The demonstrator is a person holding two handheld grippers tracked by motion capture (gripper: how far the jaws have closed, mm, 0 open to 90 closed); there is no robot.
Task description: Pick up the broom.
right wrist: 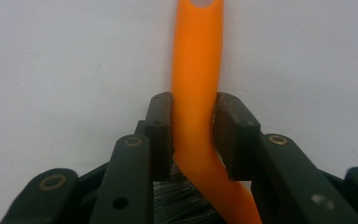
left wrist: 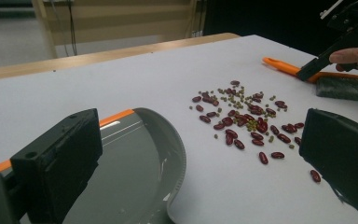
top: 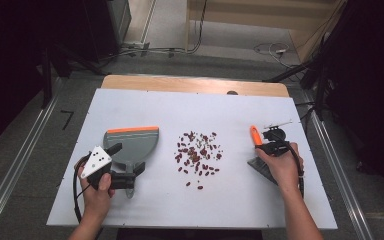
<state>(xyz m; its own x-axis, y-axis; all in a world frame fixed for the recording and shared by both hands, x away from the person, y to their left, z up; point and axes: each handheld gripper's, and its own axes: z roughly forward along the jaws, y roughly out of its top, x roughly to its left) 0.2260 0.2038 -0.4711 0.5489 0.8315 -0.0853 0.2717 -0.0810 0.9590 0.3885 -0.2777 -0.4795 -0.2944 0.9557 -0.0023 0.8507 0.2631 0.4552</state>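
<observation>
The right gripper [right wrist: 193,126] is clamped on the orange handle of the brush [top: 256,136], which lies near the table's [top: 130,102] right edge. The left gripper [top: 130,167], jaws apart, straddles the dustpan's [top: 134,145] handle toward the left edge, with beans [top: 199,152] scattered mid-table between them.

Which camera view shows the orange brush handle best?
The right gripper view: the orange brush handle is close and sharp between that gripper's pads. The high view shows it small, by the right gripper. The left gripper view shows it far off, partly covered.
</observation>
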